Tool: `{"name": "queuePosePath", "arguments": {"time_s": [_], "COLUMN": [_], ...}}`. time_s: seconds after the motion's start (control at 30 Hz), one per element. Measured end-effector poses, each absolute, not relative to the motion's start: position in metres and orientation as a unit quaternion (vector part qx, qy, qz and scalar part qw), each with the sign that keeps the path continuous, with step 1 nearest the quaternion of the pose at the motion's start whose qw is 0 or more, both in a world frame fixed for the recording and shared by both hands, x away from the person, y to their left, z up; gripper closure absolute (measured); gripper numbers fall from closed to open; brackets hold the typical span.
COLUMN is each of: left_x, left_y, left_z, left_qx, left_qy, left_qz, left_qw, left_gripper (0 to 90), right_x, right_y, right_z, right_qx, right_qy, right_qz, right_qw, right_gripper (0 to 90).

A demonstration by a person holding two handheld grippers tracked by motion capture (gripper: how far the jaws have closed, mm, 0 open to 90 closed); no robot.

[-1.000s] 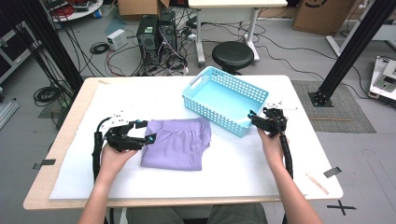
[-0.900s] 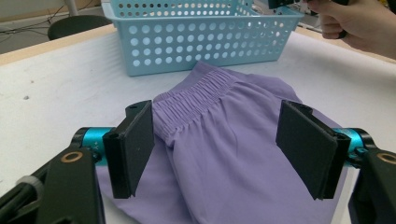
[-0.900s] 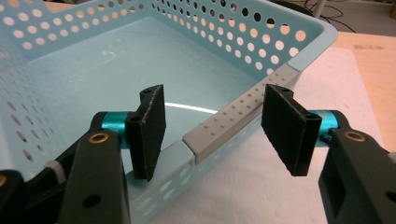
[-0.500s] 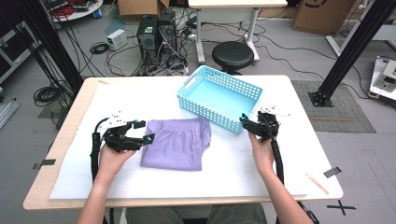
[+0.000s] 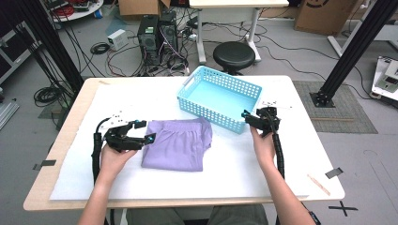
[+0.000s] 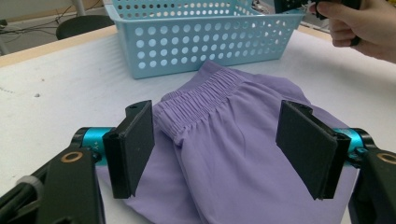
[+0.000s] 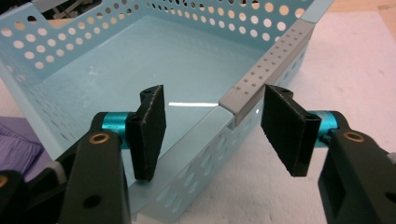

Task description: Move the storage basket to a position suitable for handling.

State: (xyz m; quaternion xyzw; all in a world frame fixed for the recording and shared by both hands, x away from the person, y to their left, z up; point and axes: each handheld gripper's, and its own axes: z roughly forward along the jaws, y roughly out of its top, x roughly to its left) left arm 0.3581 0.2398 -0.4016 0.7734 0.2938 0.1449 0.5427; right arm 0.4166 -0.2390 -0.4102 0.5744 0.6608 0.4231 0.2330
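Purple shorts [image 5: 177, 144], folded, lie flat on the white tabletop [image 5: 291, 154] in the lower middle of the high view, their elastic waistband turned toward the upper part of the frame. Just above and to the right of them stands a light blue perforated basket [image 5: 219, 97], its near long wall close to the garment's upper right corner. The left gripper [image 5: 142, 137] rests at the left edge of the shorts; in the left gripper view its jaws are spread wide with the purple fabric lying between and below them, and the pads press on nothing. The right gripper [image 5: 246, 116] sits at the basket's lower right corner in the high view. In the right gripper view its jaws straddle the basket's rim at that corner, one inside the wall and one outside, with clear gaps on both sides; they have just been closing a little, yet the pads are not touching the plastic.
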Motion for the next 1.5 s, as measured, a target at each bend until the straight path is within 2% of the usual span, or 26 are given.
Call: {"name": "queuePosePath", "arguments": {"time_s": [0.67, 0.87, 0.9, 0.97, 1.0, 1.2, 1.37, 1.5], "left_x": [0.383, 0.404, 0.407, 0.413, 0.417, 0.442, 0.461, 0.476], "left_y": [0.227, 0.219, 0.218, 0.216, 0.214, 0.206, 0.204, 0.2], "left_z": [-0.401, -0.401, -0.4, -0.398, -0.397, -0.395, -0.404, -0.409], "left_qx": [0.758, 0.735, 0.731, 0.724, 0.723, 0.716, 0.682, 0.698], "left_qy": [0.318, 0.356, 0.36, 0.365, 0.37, 0.394, 0.431, 0.441], "left_qz": [0.167, 0.181, 0.184, 0.189, 0.185, 0.172, 0.162, 0.13], "left_qw": [0.545, 0.548, 0.55, 0.554, 0.553, 0.549, 0.568, 0.549], "left_gripper": [28.0, 28.6, 28.6, 28.7, 28.7, 30.5, 34.9, 34.9], "right_x": [0.468, 0.475, 0.474, 0.472, 0.471, 0.455, 0.44, 0.433], "right_y": [-0.233, -0.231, -0.231, -0.229, -0.229, -0.227, -0.23, -0.23], "right_z": [-0.406, -0.405, -0.405, -0.404, -0.403, -0.393, -0.396, -0.4], "right_qx": [0.502, 0.489, 0.49, 0.491, 0.493, 0.476, 0.474, 0.461], "right_qy": [0.722, 0.729, 0.728, 0.724, 0.72, 0.718, 0.717, 0.723], "right_qz": [0.418, 0.419, 0.418, 0.423, 0.427, 0.443, 0.453, 0.461], "right_qw": [0.228, 0.233, 0.235, 0.237, 0.237, 0.249, 0.236, 0.228], "right_gripper": [52.1, 53.4, 53.2, 44.4, 43.1, 40.7, 36.6, 35.6]}}
